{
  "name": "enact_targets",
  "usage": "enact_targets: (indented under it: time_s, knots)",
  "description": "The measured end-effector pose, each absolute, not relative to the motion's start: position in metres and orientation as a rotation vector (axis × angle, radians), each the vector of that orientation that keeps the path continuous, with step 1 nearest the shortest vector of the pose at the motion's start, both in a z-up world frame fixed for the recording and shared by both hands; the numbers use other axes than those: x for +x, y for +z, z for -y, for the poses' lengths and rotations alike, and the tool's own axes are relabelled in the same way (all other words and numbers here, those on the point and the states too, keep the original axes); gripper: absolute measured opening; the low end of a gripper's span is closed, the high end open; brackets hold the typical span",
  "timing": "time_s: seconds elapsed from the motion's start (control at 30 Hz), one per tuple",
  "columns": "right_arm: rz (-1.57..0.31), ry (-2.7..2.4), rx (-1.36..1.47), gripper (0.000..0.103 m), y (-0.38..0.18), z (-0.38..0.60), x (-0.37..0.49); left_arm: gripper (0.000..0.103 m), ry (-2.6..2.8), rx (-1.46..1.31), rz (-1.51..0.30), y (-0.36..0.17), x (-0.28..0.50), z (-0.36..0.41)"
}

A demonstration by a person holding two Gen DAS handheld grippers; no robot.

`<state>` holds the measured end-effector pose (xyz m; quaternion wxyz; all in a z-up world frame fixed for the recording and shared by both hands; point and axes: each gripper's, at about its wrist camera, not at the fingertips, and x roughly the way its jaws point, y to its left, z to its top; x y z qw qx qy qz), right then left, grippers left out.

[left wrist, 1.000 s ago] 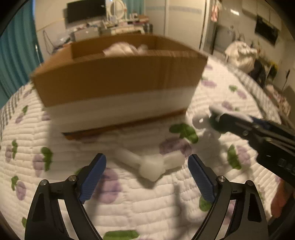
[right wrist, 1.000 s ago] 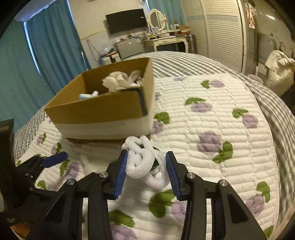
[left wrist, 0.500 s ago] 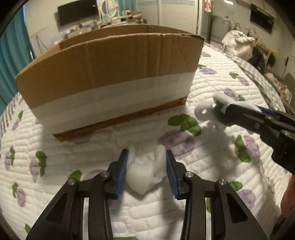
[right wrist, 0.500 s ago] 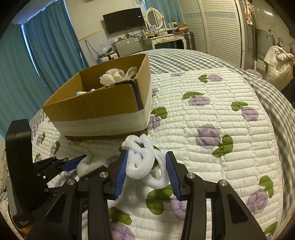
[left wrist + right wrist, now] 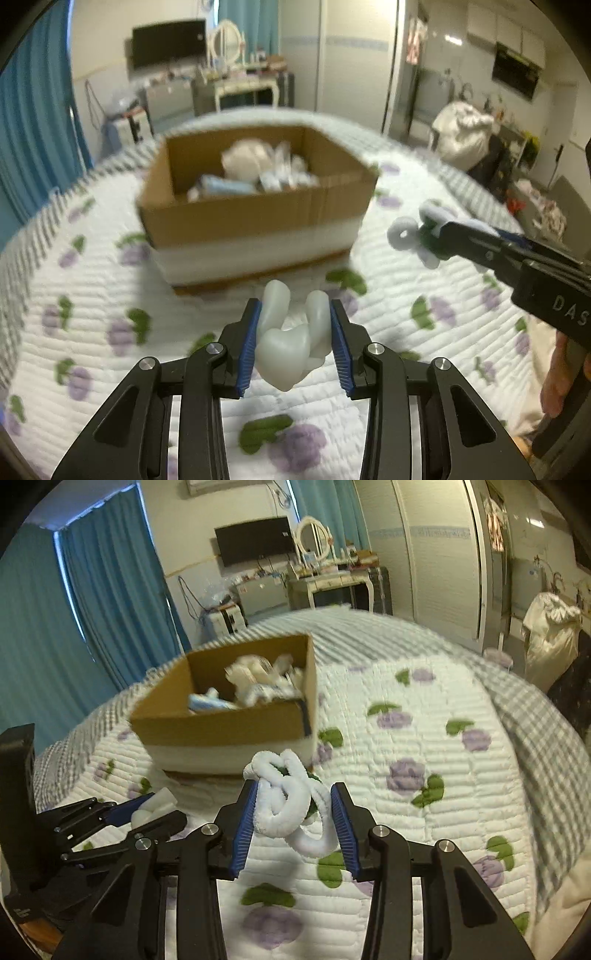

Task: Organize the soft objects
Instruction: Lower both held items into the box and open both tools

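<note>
My left gripper [image 5: 294,332] is shut on a white knotted soft toy [image 5: 291,343] and holds it above the quilt, in front of the cardboard box [image 5: 255,218]. My right gripper [image 5: 295,812] is shut on a white fluffy knotted rope toy with green bits [image 5: 291,797], also lifted above the quilt. The rope toy shows in the left wrist view [image 5: 413,236] at the right of the box. The left gripper with its toy shows in the right wrist view [image 5: 147,808] at lower left. The box [image 5: 236,723] holds several soft items.
A white quilt with purple flowers [image 5: 110,295] covers the bed; a grey checked blanket [image 5: 535,720] lies along its right side. A dresser with mirror [image 5: 332,579], a wall TV and teal curtains [image 5: 92,609] stand beyond the bed.
My left gripper closed on the white knotted toy and lifted it off the quilt. Both grippers rose, so the inside of the box now shows.
</note>
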<state>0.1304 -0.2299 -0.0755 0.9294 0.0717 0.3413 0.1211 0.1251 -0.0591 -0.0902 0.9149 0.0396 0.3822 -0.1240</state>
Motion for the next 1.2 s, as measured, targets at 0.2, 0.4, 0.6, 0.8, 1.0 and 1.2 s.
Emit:
enact_targets:
  time_s: [0.2, 0.4, 0.6, 0.8, 1.0, 1.2]
  knots:
    - [-0.594, 0.283, 0.097, 0.040, -0.015, 0.208, 0.103, 0.035, -0.255, 0.084, -0.661, -0.033, 0.100, 0.052]
    - [-0.503, 0.313, 0.035, 0.040, 0.038, 0.185, 0.097, 0.035, -0.247, 0.064, -0.562, 0.015, 0.092, 0.033]
    - [-0.440, 0.339, 0.026, 0.040, 0.077, 0.172, 0.122, 0.036, -0.237, 0.074, -0.496, 0.042, 0.115, 0.022]
    - [-0.424, 0.343, 0.007, 0.040, 0.097, 0.157, 0.174, 0.036, -0.240, 0.081, -0.493, 0.047, 0.165, 0.017]
    - [-0.461, 0.332, 0.006, 0.040, 0.081, 0.148, 0.237, 0.036, -0.208, 0.112, -0.536, 0.027, 0.233, 0.019]
    - [-0.553, 0.311, 0.039, 0.040, 0.030, 0.150, 0.303, 0.036, -0.208, 0.064, -0.630, -0.017, 0.290, 0.012]
